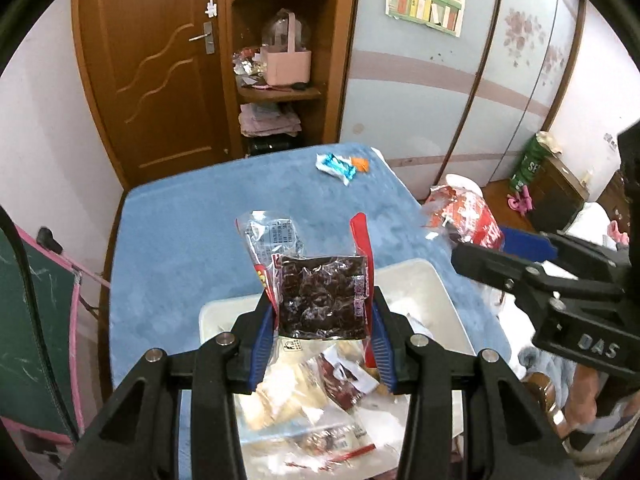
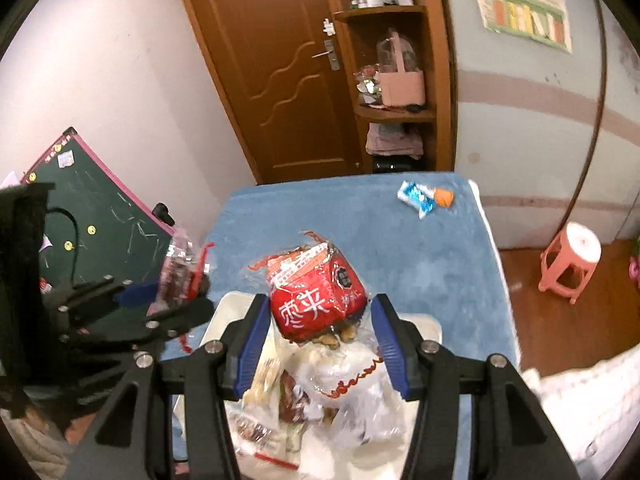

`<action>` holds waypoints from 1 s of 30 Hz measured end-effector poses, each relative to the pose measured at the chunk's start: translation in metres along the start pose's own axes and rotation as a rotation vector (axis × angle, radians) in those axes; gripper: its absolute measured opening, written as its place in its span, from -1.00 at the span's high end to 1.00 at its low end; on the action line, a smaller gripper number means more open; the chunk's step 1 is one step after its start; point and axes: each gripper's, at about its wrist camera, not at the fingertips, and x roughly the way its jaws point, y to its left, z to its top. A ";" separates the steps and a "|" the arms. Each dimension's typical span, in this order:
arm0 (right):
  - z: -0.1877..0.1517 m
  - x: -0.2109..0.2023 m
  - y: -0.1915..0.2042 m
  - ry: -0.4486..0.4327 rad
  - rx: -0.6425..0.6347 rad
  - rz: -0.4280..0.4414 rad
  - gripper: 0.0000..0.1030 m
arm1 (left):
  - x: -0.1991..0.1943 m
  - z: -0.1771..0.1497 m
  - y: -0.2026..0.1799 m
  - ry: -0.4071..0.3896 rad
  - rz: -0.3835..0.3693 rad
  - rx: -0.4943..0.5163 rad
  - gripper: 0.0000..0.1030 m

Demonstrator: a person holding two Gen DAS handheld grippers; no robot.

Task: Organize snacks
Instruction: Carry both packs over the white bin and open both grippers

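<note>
The left claw (image 1: pixel 322 312) is partly parted and clenched on a clear packet of dark dried fruit (image 1: pixel 322 300); its blue pads (image 1: pixel 264 340) press the packet's two side edges, and the packet hangs upright between them, lifted above the white tray (image 1: pixel 424 292). A second clear wrapper with a printed label (image 1: pixel 272 240) and a red strip (image 1: pixel 362 240) stick up behind it in the same grip. The right claw (image 2: pixel 320 320) is likewise partly parted and grasps a red snack bag with white characters (image 2: pixel 316 292), which sits tilted between the blue pads (image 2: pixel 386 332), with a crumpled clear bag (image 2: pixel 352 384) bunched just below it; whether both pads press the red bag itself or only the film around it I cannot tell. Both claws hover over the tray, which rests on the blue-covered counter (image 1: pixel 180 240) and holds a heap of more snack packets (image 1: pixel 304 400). At the counter's far end, well apart from the tray, lie a blue-and-white candy wrapper (image 1: pixel 336 166) and a small orange piece (image 1: pixel 361 164) touching it.
</note>
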 end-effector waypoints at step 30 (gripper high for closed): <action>-0.092 0.043 -0.023 0.269 0.092 -0.056 -0.08 | 0.080 -0.067 -0.010 0.225 0.030 -0.016 -0.54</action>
